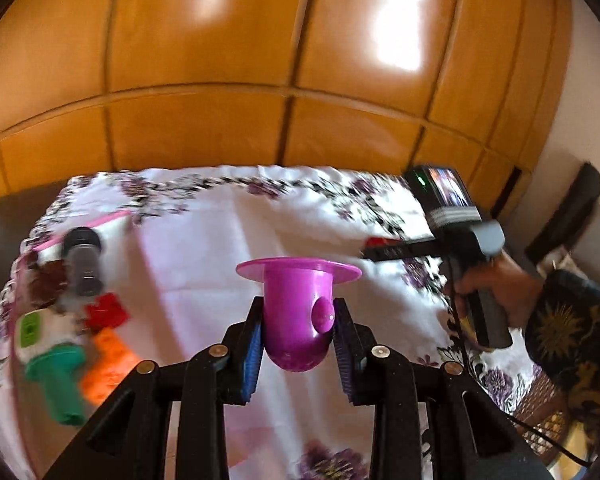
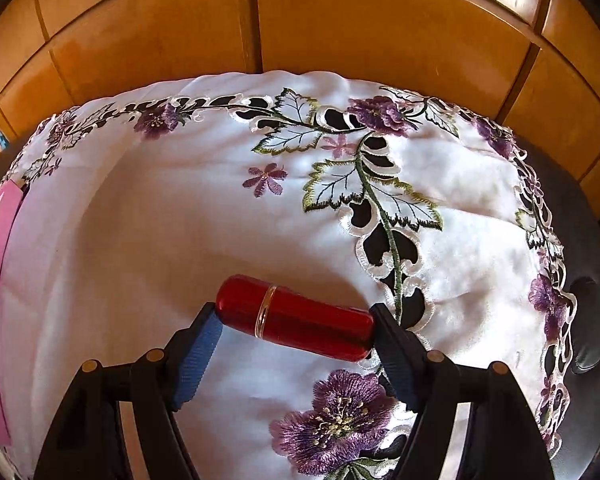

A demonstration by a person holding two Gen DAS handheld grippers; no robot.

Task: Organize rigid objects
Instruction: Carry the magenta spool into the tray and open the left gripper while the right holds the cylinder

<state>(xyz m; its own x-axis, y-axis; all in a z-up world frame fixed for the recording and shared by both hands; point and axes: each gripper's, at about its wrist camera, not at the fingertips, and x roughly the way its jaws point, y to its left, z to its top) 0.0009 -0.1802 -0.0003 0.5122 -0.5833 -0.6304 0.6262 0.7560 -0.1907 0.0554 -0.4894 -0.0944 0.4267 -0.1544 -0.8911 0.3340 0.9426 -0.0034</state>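
My left gripper (image 1: 298, 332) is shut on a magenta plastic piece (image 1: 296, 308) with a wide flat brim on top and a rounded end below, held above the white cloth. My right gripper (image 2: 296, 324) is shut on a red metallic tube (image 2: 296, 318) with a gold band, gripped lengthwise by its two ends just over the cloth. In the left wrist view the right gripper (image 1: 383, 250) appears at the right, in a person's hand (image 1: 495, 284), with a bit of the red tube (image 1: 375, 242) showing.
A white tablecloth (image 2: 180, 240) embroidered with purple flowers covers the table. A clear container with a pink rim (image 1: 80, 228) at the left holds several toys: a grey cylinder (image 1: 84, 260), a red block (image 1: 108, 310), an orange piece (image 1: 108, 364), a green piece (image 1: 58, 376). Wooden cabinet doors (image 1: 260, 40) stand behind.
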